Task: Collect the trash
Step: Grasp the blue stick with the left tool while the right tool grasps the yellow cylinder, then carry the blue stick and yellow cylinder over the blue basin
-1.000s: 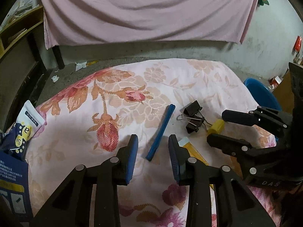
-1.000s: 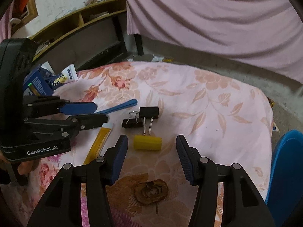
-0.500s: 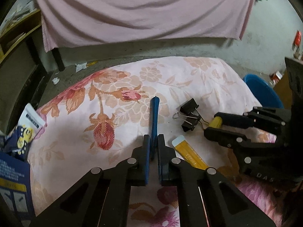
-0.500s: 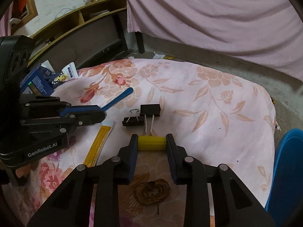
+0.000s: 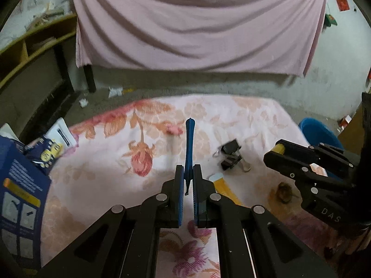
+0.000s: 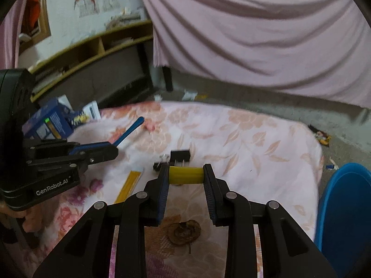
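Both pickups look done and the carry is in hand: the left tongs (image 5: 188, 180) pinch the blue strip (image 5: 189, 146), the right tongs (image 6: 186, 176) pinch the yellow tube (image 6: 185, 175), both above the floral tabletop (image 6: 255, 143), so next probably comes the blue bin (image 6: 345, 208) at its right edge.

- The floral cloth (image 6: 266, 143) is covering the surface.
- Black clips (image 5: 231, 156), a yellow strip (image 6: 129, 183) and a brown scrap (image 6: 184, 231) are lying on it.
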Demonstrator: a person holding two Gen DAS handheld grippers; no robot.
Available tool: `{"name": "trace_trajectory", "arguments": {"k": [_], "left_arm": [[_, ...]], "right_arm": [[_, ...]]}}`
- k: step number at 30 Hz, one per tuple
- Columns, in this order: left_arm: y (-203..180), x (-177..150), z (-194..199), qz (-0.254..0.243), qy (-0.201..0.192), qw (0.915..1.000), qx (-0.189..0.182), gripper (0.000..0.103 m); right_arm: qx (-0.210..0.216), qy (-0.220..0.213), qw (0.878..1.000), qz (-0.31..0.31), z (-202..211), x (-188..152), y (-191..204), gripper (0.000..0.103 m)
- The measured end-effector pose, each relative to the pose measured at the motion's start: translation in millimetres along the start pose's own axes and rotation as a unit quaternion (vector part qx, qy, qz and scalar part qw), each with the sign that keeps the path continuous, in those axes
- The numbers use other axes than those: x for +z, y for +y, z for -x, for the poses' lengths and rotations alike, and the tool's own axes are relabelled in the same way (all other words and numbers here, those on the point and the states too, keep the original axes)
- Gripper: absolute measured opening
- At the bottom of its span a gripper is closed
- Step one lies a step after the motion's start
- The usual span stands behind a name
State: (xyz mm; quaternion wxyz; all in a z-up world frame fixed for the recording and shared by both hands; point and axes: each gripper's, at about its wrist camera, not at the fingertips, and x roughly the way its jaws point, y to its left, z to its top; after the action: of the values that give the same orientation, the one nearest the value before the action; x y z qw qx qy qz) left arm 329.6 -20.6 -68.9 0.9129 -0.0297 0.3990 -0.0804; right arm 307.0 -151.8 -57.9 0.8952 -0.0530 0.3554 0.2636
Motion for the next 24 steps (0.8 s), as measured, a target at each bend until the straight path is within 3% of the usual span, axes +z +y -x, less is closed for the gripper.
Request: {"name": "trace_trajectory", "arguments": {"k": [10,16,24], "left_arm": [[-32.8,13.6,54.0,-0.008,-0.115,0.9933,0.000,0.005],[-63.9,26.1,79.4,-0.031,-0.166,0.9857,-0.004,0.005],[-121.4,37.6,112.6,-0.067,-0.230,0.9704,-0.029,0.005]], "right_arm": [[-0.005,-0.142,0.990,-0.021,56.9,-3.8,-11.4,0.027],[-0.042,-0.231,0.972,-0.028,106.7,-8.6,-28.7,0.027],[-0.109,-0.307,0.945,-0.042,164.1,-23.3,-61.6,0.027]]}}
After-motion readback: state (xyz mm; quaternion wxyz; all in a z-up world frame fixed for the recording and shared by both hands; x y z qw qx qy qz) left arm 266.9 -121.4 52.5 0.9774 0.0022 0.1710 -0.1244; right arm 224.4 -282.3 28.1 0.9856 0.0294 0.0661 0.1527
